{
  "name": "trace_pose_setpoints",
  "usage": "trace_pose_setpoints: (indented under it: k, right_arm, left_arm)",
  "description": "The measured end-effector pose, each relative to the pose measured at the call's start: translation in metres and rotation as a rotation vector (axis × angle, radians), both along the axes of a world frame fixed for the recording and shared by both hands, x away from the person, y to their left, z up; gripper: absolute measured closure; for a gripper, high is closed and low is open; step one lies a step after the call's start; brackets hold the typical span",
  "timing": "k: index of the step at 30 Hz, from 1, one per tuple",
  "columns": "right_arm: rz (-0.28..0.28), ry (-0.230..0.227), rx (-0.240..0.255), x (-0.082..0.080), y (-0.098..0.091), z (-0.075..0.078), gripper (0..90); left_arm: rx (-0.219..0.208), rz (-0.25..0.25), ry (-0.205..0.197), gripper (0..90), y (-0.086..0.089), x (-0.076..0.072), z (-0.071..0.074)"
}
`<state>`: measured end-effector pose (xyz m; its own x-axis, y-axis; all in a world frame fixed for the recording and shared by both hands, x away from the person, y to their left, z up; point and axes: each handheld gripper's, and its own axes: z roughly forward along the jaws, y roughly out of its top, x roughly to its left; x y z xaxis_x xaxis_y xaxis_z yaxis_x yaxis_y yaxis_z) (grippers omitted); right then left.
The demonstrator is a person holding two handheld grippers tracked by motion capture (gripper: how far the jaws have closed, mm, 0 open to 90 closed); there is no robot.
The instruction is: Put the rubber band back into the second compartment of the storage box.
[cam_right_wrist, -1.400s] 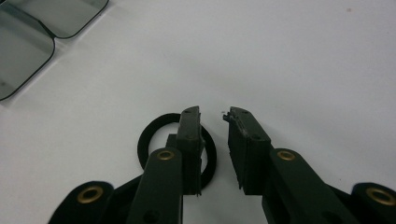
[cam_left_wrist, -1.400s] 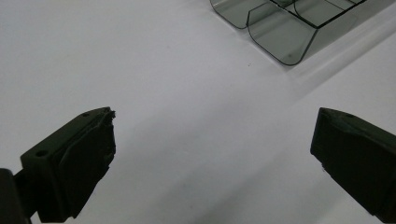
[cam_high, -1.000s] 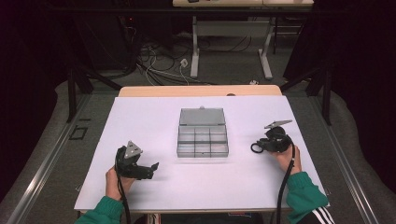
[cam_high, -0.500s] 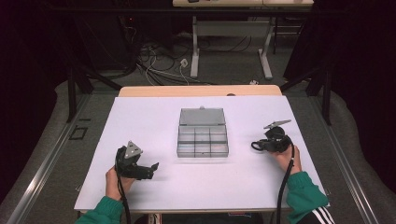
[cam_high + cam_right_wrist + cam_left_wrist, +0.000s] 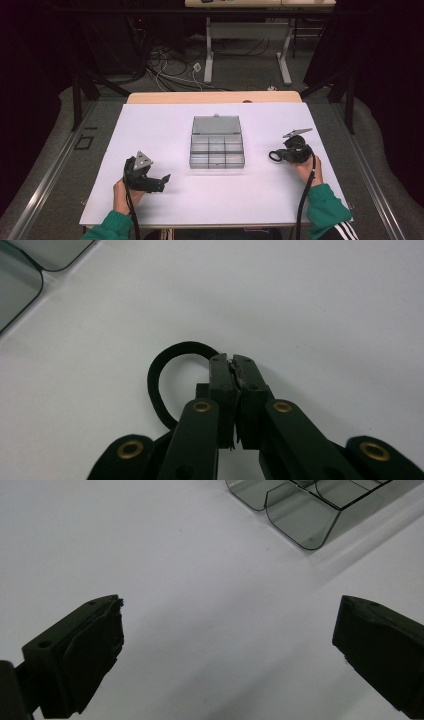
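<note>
Right now, from my remote seat, I read the scene like this:

Desk [image 5: 200, 200]: white top, carrying everything; my jaws on both sides sit low over it, near its front edge.

Organizer box [image 5: 217, 149]: clear grey plastic with divided compartments, lid [image 5: 216, 125] swung open behind it. It stands between my two grippers, well apart from each. In the left gripper view one rounded corner of it [image 5: 305, 522] lies ahead of the jaws and toward the right-hand jaw, well off. In the right gripper view a corner [image 5: 20, 285] shows far ahead and to the left of the jaws.

Left gripper [image 5: 162, 181]: I see its jaws spread wide, one at each lower edge of the left gripper view [image 5: 227, 650], with bare desk between them and nothing gripped. The jaws point toward the box.

Right gripper [image 5: 274, 156]: its jaws are pressed together in the right gripper view [image 5: 233, 365], pinching the black band at their tips.

Black band [image 5: 157, 385]: a thin dark loop, caught between the right jaws on one side; the free part curves out ahead and to the left of the jaws. It appears to lie on the desk, though I cannot tell for sure. In the high view it shows as a small ring [image 5: 270, 157] at the jaw tips, on the side facing the box.
</note>
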<state>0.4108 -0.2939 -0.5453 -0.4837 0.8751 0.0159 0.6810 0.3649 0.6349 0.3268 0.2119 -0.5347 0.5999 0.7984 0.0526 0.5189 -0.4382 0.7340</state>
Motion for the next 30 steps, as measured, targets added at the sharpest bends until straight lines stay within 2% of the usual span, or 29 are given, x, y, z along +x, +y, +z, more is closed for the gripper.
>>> trace_pose_setpoints:
  k: [10,21,30]
  right_arm:
    - [0.004,-0.043,-0.004,-0.004,0.003,0.008,88.4]
    - [0.017,-0.078,0.034,-0.008,0.013,0.015,88.3]
    - [0.038,-0.107,0.058,-0.011,0.023,0.021,88.3]
  left_arm:
    - [-0.001,0.003,-0.003,0.0,-0.001,-0.001,0.0]
    - [-0.011,-0.001,0.006,0.0,0.0,0.001,-0.002]
    - [0.003,-0.017,0.008,0.0,-0.003,0.001,-0.002]
